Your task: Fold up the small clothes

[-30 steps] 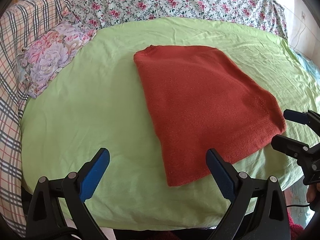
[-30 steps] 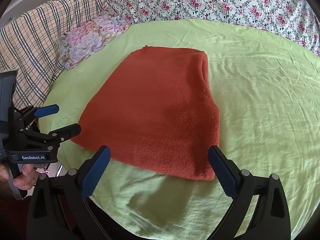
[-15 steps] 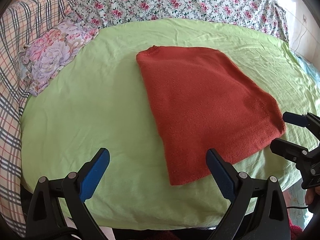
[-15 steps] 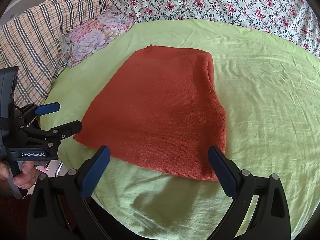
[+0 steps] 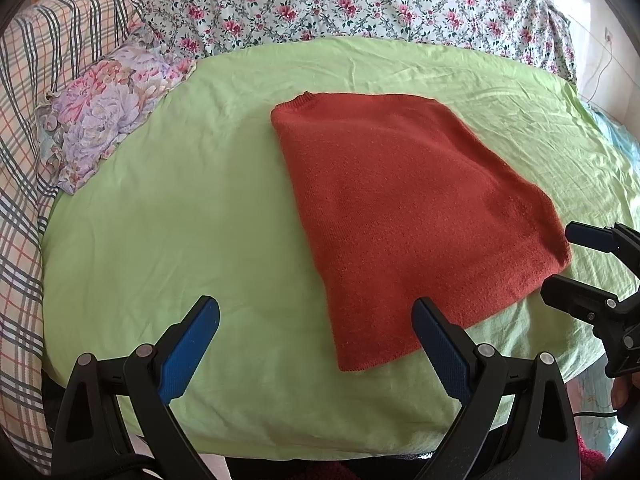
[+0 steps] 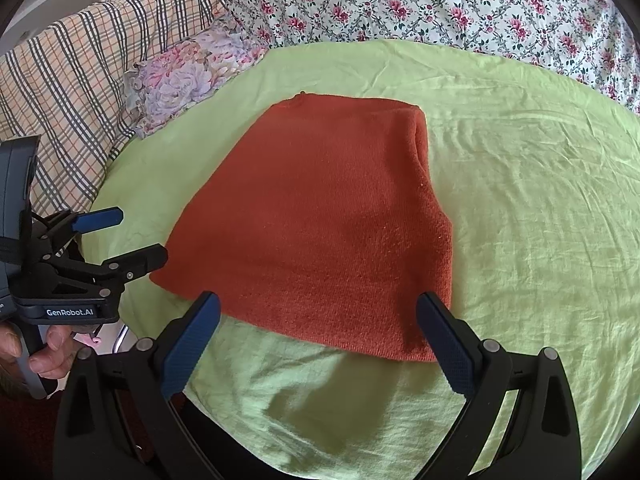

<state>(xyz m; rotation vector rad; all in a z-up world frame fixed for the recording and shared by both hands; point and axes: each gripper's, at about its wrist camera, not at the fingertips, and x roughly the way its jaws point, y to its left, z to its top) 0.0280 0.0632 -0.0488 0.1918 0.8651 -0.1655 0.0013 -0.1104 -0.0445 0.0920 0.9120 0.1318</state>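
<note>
A rust-red knitted garment [image 5: 412,216] lies folded flat on the light green sheet [image 5: 192,216]; it also shows in the right wrist view [image 6: 320,224]. My left gripper [image 5: 316,328] is open and empty, just short of the garment's near left corner, and appears from the side in the right wrist view [image 6: 136,236]. My right gripper [image 6: 320,328] is open and empty above the garment's near edge; in the left wrist view it [image 5: 560,264] sits beside the garment's right corner.
A floral pillow [image 5: 104,116] lies at the left of the green sheet. A plaid blanket [image 5: 24,120] lies at the far left and a rose-patterned duvet [image 5: 360,4] runs along the back. The bed's front edge is just below the grippers.
Both grippers have eased slightly forward toward the garment's near edge. The garment has not moved and both grippers stay open.
</note>
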